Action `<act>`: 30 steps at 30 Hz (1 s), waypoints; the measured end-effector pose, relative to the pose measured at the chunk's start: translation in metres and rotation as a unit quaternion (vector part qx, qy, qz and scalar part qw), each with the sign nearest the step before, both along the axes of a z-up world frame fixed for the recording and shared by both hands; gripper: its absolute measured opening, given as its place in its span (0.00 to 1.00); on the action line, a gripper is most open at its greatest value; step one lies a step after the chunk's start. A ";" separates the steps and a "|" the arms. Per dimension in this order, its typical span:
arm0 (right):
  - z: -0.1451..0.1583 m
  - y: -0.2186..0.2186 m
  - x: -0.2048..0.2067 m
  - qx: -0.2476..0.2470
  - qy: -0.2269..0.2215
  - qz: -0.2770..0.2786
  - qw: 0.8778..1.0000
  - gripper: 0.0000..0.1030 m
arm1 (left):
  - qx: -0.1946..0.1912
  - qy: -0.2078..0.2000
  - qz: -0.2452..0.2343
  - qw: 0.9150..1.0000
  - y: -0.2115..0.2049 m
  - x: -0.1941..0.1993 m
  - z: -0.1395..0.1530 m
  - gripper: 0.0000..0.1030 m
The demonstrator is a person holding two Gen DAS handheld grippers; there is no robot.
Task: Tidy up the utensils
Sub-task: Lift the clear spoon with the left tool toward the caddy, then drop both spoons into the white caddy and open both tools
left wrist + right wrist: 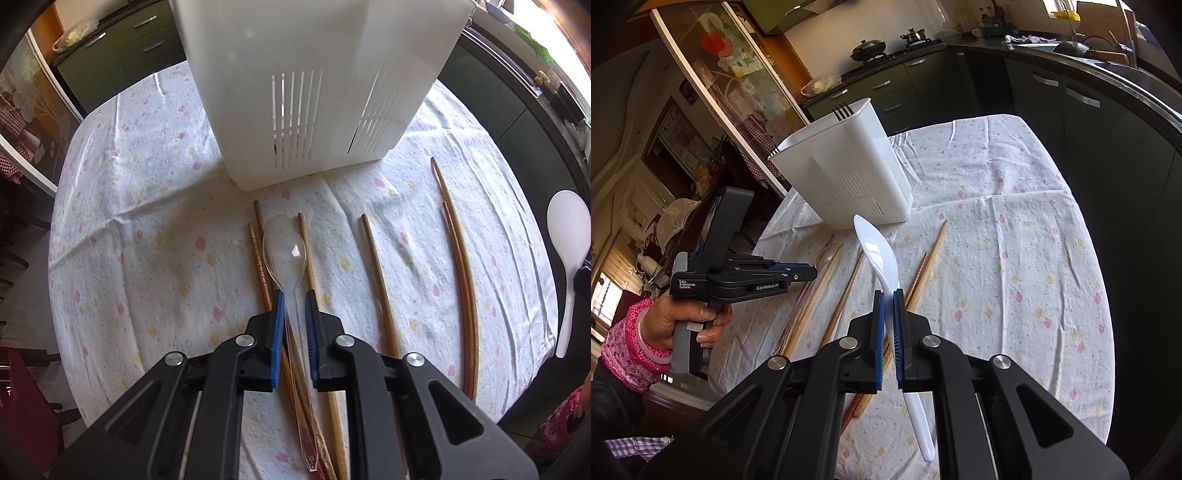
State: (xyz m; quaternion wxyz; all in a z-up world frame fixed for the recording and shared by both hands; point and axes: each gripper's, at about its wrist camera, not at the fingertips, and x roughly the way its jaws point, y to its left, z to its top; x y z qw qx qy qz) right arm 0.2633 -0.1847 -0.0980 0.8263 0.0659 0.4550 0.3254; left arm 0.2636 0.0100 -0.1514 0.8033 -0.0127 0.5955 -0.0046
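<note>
Gripping a white rice paddle above the desk, the right tongs are clamped on its handle. The left tongs straddle a clear plastic spoon lying among chopsticks, seemingly not pinching it. A white utensil holder stands just beyond.

Home kitchen: stove with wok and pot, dark cabinets, floral-clothed table.
</note>
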 end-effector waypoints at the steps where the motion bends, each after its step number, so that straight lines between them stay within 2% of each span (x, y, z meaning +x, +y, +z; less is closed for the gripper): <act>1: 0.001 0.000 -0.001 0.000 -0.001 0.001 1.000 0.05 | 0.001 0.002 0.000 1.000 0.000 0.001 -0.001 0.10; 16: 0.006 -0.003 -0.002 0.006 -0.004 -0.001 1.000 0.05 | 0.012 -0.012 -0.009 1.000 -0.011 0.009 -0.004 0.08; 30: 0.011 -0.003 -0.006 0.011 -0.010 0.003 1.000 0.05 | -0.014 -0.112 -0.015 0.993 0.000 -0.028 0.050 0.07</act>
